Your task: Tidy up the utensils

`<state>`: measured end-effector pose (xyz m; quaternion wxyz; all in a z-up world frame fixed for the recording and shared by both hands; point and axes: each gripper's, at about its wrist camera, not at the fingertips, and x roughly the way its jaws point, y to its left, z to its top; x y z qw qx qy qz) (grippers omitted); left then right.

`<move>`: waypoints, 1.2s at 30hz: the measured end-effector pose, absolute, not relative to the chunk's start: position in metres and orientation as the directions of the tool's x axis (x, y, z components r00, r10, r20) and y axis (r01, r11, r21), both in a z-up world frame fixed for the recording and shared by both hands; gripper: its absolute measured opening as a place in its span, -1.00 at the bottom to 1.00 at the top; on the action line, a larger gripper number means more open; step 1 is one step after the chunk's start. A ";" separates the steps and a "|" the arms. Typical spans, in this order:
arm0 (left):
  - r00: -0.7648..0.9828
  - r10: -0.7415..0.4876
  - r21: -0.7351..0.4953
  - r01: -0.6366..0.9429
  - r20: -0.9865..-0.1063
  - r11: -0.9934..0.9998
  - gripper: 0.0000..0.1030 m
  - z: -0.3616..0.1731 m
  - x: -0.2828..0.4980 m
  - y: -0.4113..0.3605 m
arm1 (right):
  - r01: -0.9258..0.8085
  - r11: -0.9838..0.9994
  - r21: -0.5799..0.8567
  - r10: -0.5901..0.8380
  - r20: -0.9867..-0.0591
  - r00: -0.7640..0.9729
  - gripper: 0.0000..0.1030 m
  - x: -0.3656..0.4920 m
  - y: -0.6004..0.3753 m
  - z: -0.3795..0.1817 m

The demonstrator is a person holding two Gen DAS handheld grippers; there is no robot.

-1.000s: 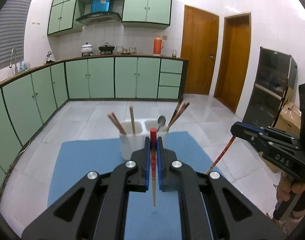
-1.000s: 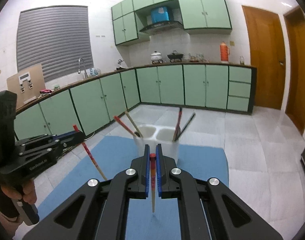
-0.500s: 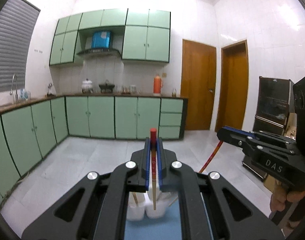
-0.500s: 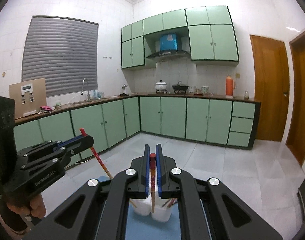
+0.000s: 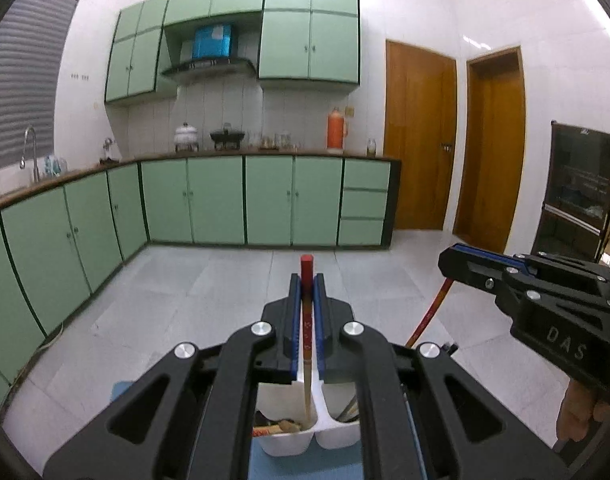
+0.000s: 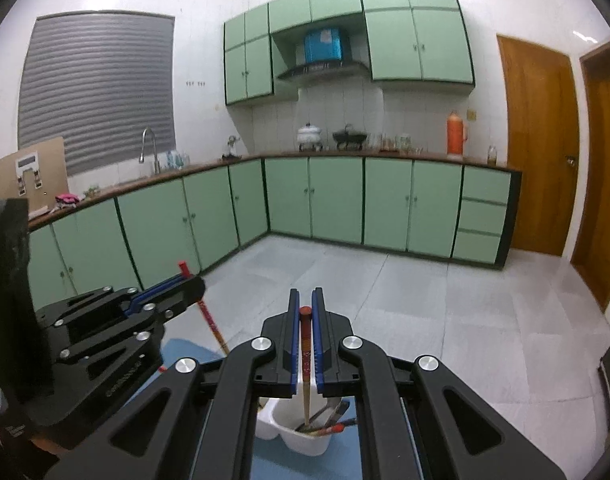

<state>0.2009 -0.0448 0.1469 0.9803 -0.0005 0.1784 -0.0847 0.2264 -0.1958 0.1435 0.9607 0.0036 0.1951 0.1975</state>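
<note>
Both tools are squeezed tight, each on one chopstick. Left tool (image 5: 307,280) holds a red-topped chopstick (image 5: 306,320) straight up, its tip low in the frame inside the white holder (image 5: 289,442). Right tool (image 6: 305,300) holds its chopstick (image 6: 305,344) over the holder's other cup. Blue mat (image 6: 185,350) lies under it.
</note>
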 end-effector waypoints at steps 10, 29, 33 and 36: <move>0.942 -0.182 -0.056 0.173 -0.284 0.983 -0.11 0.163 0.165 -0.021 | -0.340 0.933 0.121 0.361 -0.332 0.871 -0.43 0.198 -0.222 0.145; 0.945 -0.146 -0.075 0.130 -0.292 0.989 0.78 0.141 0.035 -0.004 | -0.327 0.915 0.236 0.388 -0.297 0.873 0.75 0.074 -0.253 0.123; 0.939 -0.137 -0.063 0.124 -0.314 0.990 0.82 0.132 0.015 -0.001 | -0.340 0.909 0.240 0.402 -0.298 0.866 0.88 0.049 -0.250 0.118; 0.935 -0.133 -0.054 0.122 -0.328 0.991 0.83 0.127 0.000 0.000 | -0.351 0.907 0.233 0.410 -0.296 0.863 0.88 0.035 -0.246 0.118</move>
